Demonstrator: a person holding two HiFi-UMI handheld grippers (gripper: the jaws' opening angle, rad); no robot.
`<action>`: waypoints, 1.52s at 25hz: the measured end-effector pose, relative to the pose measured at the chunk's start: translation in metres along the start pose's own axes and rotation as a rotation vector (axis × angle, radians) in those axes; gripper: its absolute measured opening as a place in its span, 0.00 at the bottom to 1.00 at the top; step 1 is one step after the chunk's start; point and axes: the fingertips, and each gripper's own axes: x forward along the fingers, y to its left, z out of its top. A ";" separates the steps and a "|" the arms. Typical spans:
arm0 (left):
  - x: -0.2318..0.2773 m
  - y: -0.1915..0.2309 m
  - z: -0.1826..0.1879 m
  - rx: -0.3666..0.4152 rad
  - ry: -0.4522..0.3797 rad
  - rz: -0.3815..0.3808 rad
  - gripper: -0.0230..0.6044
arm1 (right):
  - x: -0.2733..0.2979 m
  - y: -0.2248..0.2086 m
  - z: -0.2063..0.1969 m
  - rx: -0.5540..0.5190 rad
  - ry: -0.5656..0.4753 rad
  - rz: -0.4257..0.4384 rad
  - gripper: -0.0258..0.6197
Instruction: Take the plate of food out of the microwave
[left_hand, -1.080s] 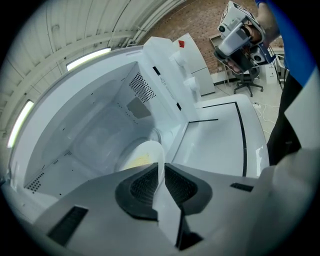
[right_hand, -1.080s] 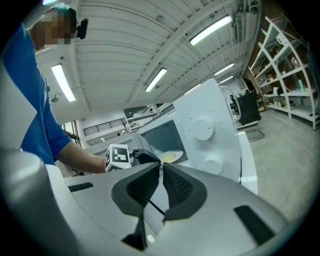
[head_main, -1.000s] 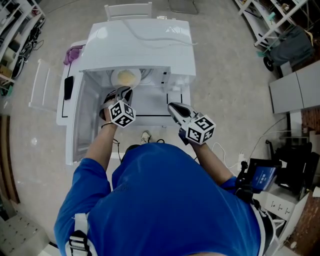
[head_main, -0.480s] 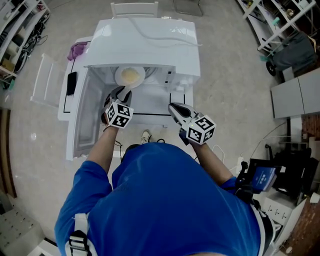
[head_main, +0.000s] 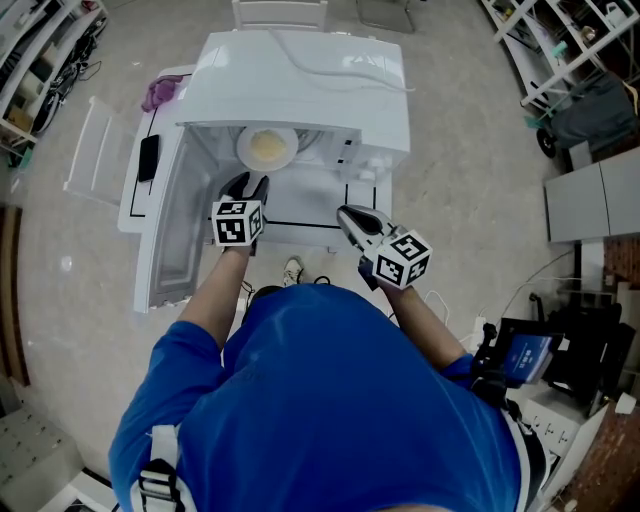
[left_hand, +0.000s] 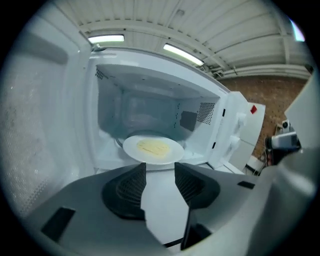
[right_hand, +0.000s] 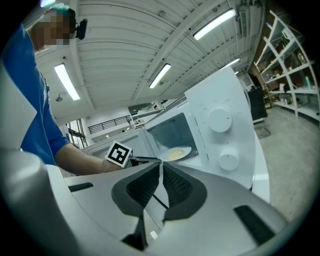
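- The white microwave stood at the top centre of the head view, its door swung open toward the left edge.
- The plate of food lay inside the cavity, near the top of the opening, with a pale yellow portion on its white surface.
- The left gripper hovered in front of the opening, just below the plate. Its jaws had just been opening and stood spread, with nothing between them; the plate sat beyond their tips, not touched.
- The right gripper was at the centre, right of the left one, before the microwave's right side. Its jaws were pressed together on nothing.
- A purple cloth lay at the upper left beside the microwave.
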 end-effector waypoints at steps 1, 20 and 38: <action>0.000 0.002 0.000 -0.053 -0.007 -0.001 0.32 | 0.000 0.000 0.000 0.000 0.000 -0.002 0.08; 0.030 0.032 -0.004 -0.801 -0.103 -0.023 0.34 | 0.000 -0.004 -0.001 -0.010 0.021 -0.019 0.08; 0.047 0.043 -0.008 -1.052 -0.155 -0.040 0.20 | -0.008 -0.018 -0.005 0.001 0.021 -0.052 0.07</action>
